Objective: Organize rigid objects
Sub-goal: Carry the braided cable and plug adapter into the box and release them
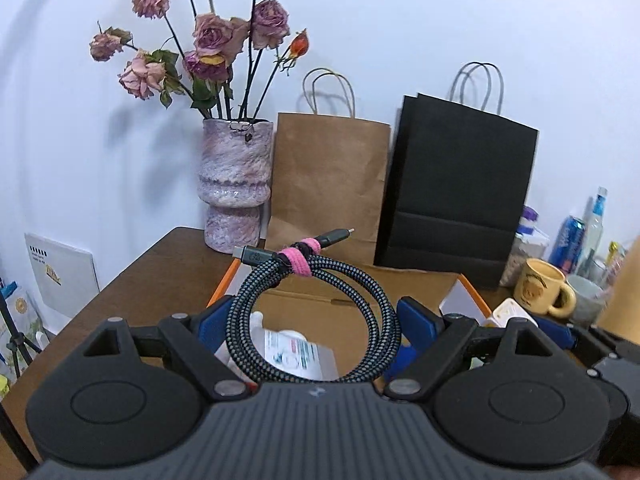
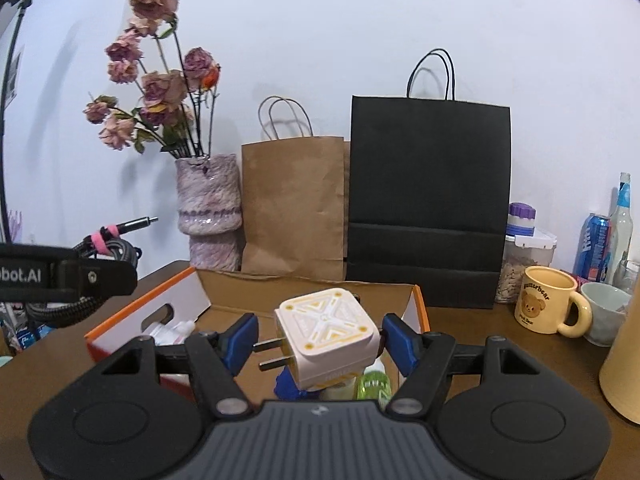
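— How many bags do you see along the wall?
— You have two: one brown paper bag (image 2: pixel 294 204) centre frame, one black paper bag (image 2: pixel 428 200) right of it.
— And cups?
— One yellow mug (image 2: pixel 544 300), one pale cup (image 2: pixel 606 312), lower right.

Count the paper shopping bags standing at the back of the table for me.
2. The brown paper bag stands against the wall right of the vase; the black paper bag stands beside it, further right. Others could be hidden behind them.
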